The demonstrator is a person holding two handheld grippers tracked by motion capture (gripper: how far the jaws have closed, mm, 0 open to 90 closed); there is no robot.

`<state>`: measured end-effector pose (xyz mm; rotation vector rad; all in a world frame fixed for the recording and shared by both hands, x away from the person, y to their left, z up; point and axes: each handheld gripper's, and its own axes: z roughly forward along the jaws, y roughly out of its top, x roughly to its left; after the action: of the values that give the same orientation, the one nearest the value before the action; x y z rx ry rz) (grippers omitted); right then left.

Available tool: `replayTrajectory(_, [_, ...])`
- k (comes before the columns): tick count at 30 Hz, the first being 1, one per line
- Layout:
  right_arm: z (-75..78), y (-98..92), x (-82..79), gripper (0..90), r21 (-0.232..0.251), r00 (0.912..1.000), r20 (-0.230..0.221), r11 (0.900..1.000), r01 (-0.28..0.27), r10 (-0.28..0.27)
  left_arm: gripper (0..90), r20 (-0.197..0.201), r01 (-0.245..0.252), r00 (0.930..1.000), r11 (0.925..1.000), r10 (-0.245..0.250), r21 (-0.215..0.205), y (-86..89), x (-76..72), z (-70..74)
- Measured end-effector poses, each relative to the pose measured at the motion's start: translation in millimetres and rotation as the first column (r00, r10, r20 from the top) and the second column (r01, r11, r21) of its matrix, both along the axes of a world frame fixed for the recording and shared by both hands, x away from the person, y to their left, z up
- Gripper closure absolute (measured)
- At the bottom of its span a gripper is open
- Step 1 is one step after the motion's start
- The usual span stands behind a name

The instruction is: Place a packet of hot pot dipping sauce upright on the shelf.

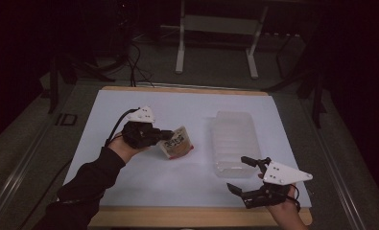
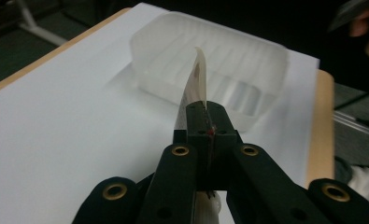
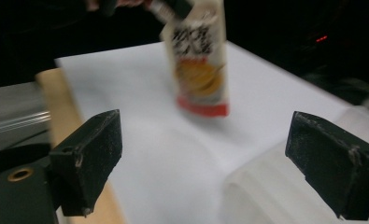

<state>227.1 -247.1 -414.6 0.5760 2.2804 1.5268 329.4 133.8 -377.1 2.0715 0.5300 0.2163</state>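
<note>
A small flat food pouch [image 1: 177, 143], white and tan with dark lettering and a red bottom strip, hangs just above the white table sheet. My left gripper [image 1: 166, 135] is shut on its top edge; in the left gripper view the pouch [image 2: 195, 88] rises edge-on from the closed jaws. The right gripper view shows the same pouch [image 3: 199, 60] held up from above, blurred. A clear plastic container [image 1: 233, 142] lies to the right of the pouch. My right gripper [image 1: 244, 175] stands open at the container's near end, nothing between its fingers [image 3: 91, 158].
The white sheet [image 1: 144, 177] covers a wooden table with a bare wood strip [image 1: 187, 216] along the front edge. White frame legs [image 1: 180, 52] stand on the floor beyond the table. A cable [image 1: 117, 125] trails from the left gripper.
</note>
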Motion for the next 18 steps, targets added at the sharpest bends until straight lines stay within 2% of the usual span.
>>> replayTrajectory(2, [1.3,-0.5,3.3,11.0,0.021,0.9987,-0.037,0.999,-0.036,0.036,90.0,0.009,0.028,0.9996,0.9996,-0.028,0.003,0.6,-2.4,6.1])
replayTrajectory(3, [1.3,-0.5,3.3,11.0,0.021,0.9987,-0.037,0.999,-0.036,0.036,90.0,0.009,0.028,0.9996,0.9996,-0.028,0.003,0.6,-2.4,6.1])
replayTrajectory(4, [5.2,-2.2,2.9,10.5,0.069,0.9977,-0.018,0.996,-0.064,0.066,90.0,0.018,0.053,0.9984,0.9986,-0.053,0.008,0.2,-5.1,10.7])
replayTrajectory(6, [9.0,-2.7,2.0,10.5,0.09,0.9958,0.008,0.992,-0.092,0.091,90.0,0.028,0.079,0.9964,0.9967,-0.079,0.016,-0.6,-7.1,14.4])
replayTrajectory(10, [16.0,-0.3,5.4,10.9,0.064,0.9895,-0.002,0.988,-0.144,0.144,90.0,0.034,0.128,0.991,0.9908,-0.129,0.046,-3.7,-10.2,19.8])
replayTrajectory(11, [17.9,-0.4,6.9,14.3,0.058,0.9896,0.008,0.988,-0.144,0.144,90.0,0.037,0.137,0.9896,0.9892,-0.139,0.051,-4.9,-11.3,20.7])
replayTrajectory(13, [21.6,-0.4,12.1,16.4,0.046,0.9839,-0.004,0.983,-0.178,0.179,90.0,0.031,0.172,0.9842,0.9828,-0.175,0.068,-7.6,-13.5,22.7])
replayTrajectory(14, [21.6,-0.4,12.1,16.4,0.046,0.9839,-0.004,0.983,-0.178,0.179,90.0,0.031,0.172,0.9842,0.9828,-0.175,0.068,-7.6,-13.5,22.7])
replayTrajectory(17, [31.3,-0.3,20.9,22.7,0.014,0.9823,0.03,0.983,-0.185,0.185,90.0,0.032,0.218,0.9745,0.9711,-0.222,0.097,-13.5,-18.4,27.3])
replayTrajectory(18, [33.3,-0.1,22.8,24.5,0.007,0.981,0.023,0.981,-0.193,0.193,90.0,0.031,0.229,0.9719,0.9679,-0.233,0.104,-15.1,-19.6,28.4])
